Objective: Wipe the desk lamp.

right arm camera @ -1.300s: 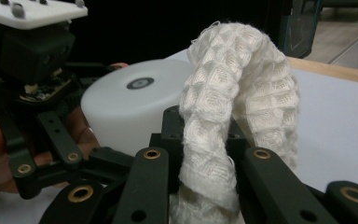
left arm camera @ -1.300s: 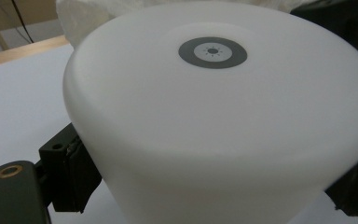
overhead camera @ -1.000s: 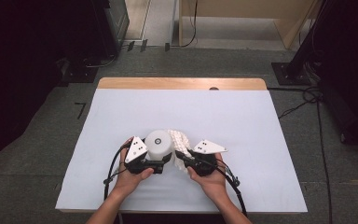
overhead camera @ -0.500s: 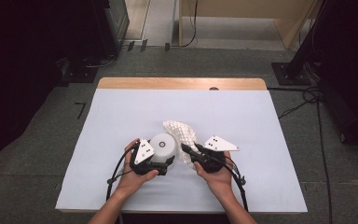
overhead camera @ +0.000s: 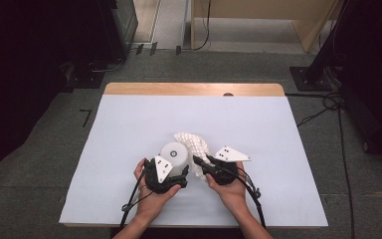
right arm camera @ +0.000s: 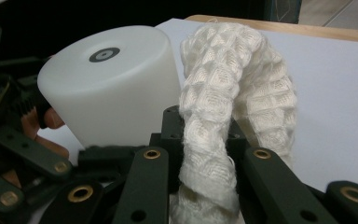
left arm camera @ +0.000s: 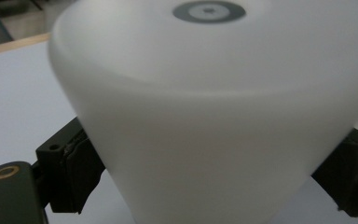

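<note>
Near the front edge of the tabletop (overhead camera: 129,124), the left tongs (overhead camera: 179,180) clamp a white cup (overhead camera: 174,155) by its sides, flat base turned up and tilted toward the right. Just right of it, the right tongs (overhead camera: 199,162) are pinched nearly shut on a twisted waffle cloth (overhead camera: 193,144), which arches up and away, close beside the cup's wall. This looks like the wiping step: cup braced, cloth brought to it. Next, the cloth likely has to press against the wall and rub round it while the left grip keeps steady.
</note>
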Demonstrator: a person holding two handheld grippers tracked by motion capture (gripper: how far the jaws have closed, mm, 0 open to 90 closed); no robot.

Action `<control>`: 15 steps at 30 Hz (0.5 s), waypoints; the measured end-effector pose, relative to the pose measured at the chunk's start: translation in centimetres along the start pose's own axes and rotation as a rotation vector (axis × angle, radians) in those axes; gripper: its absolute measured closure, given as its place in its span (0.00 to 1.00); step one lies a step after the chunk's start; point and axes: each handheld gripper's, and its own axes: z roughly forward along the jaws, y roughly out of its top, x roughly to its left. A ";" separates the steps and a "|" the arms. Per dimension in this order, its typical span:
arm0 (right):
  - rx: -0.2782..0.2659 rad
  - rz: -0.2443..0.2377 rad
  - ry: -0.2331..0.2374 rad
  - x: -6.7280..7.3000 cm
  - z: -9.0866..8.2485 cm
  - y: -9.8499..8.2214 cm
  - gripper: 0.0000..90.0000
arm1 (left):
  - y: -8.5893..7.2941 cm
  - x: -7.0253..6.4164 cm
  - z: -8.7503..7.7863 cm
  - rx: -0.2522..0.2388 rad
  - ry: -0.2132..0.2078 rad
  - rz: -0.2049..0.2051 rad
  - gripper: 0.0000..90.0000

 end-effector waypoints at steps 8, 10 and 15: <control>0.013 0.003 0.009 0.0 0.2 -0.2 0.86 | 1.2 4.2 -1.6 -0.126 -0.314 0.011 0.09; 0.013 0.000 0.012 0.1 0.3 -0.2 0.86 | 1.6 5.0 -2.3 -0.157 -0.345 0.037 0.09; 0.014 -0.004 0.033 0.7 0.5 -0.3 0.86 | 1.7 6.2 -2.9 -0.185 -0.427 0.027 0.09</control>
